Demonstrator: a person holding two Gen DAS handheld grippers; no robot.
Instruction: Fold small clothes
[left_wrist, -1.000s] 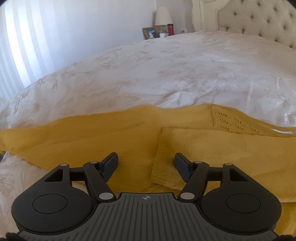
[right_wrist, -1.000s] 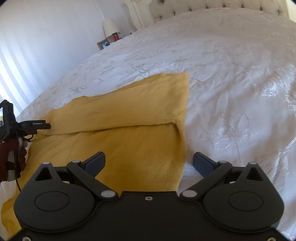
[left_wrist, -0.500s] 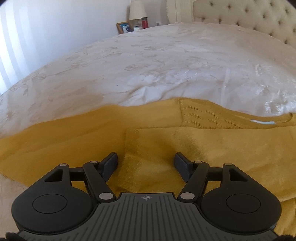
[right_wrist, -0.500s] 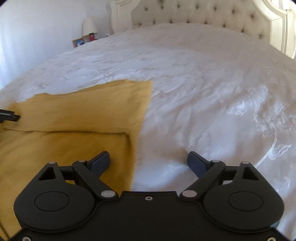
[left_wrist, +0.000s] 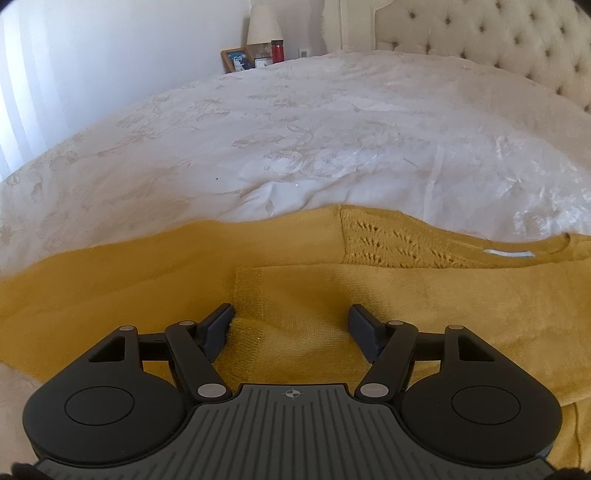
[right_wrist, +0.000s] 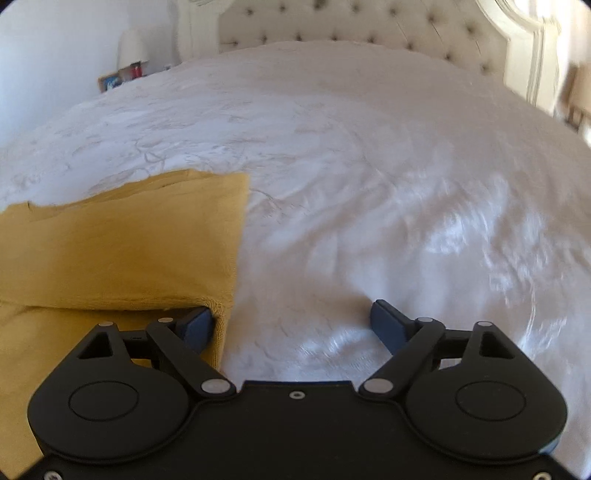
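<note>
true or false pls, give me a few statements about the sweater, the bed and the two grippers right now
1. The yellow sweater lies on a white bedspread. True.
2. The left gripper is clamped shut on a sleeve. False: its jaws stand apart over the folded sleeve, pressing on nothing.
3. The right gripper sits at the sweater's side edge, one finger by the fabric, the other over bare bedspread. True; its jaws have just been closing but are still wide apart.
4. A lamp stands beside the bed, near the headboard. True.
5. The sweater is blue. False: it is mustard yellow.
</note>
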